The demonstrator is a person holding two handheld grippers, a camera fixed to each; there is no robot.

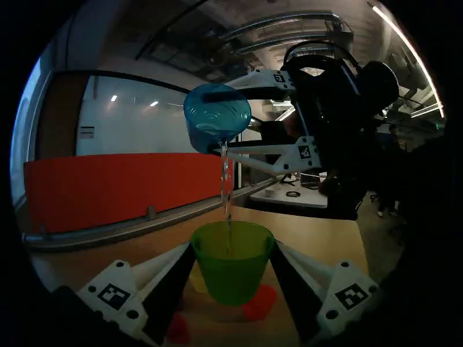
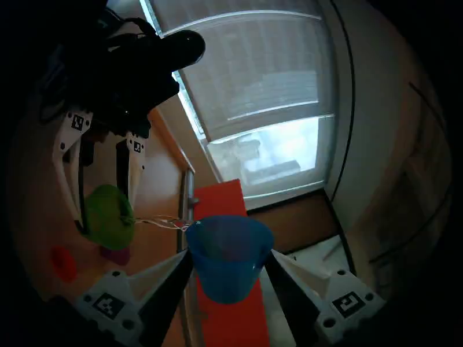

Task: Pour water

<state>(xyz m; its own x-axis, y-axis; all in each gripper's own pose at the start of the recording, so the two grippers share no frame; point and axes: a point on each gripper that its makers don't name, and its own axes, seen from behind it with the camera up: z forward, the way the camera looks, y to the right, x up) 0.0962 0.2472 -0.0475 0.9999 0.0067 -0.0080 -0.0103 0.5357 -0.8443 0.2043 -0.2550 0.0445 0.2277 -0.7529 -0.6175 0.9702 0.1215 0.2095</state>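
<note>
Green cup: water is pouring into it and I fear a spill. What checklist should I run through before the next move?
1. The left gripper clamps the green cup on both sides: ok.
2. The right gripper clamps the blue cup on both sides: ok.
3. The green cup stands upright: ok.
4. The water stream lands inside the green cup: ok.
5. Water level in the green cup below the rim: cannot tell.

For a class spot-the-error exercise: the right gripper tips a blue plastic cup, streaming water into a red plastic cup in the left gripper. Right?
No: the left gripper view shows a translucent green plastic cup, not red. The rest stands.
</note>
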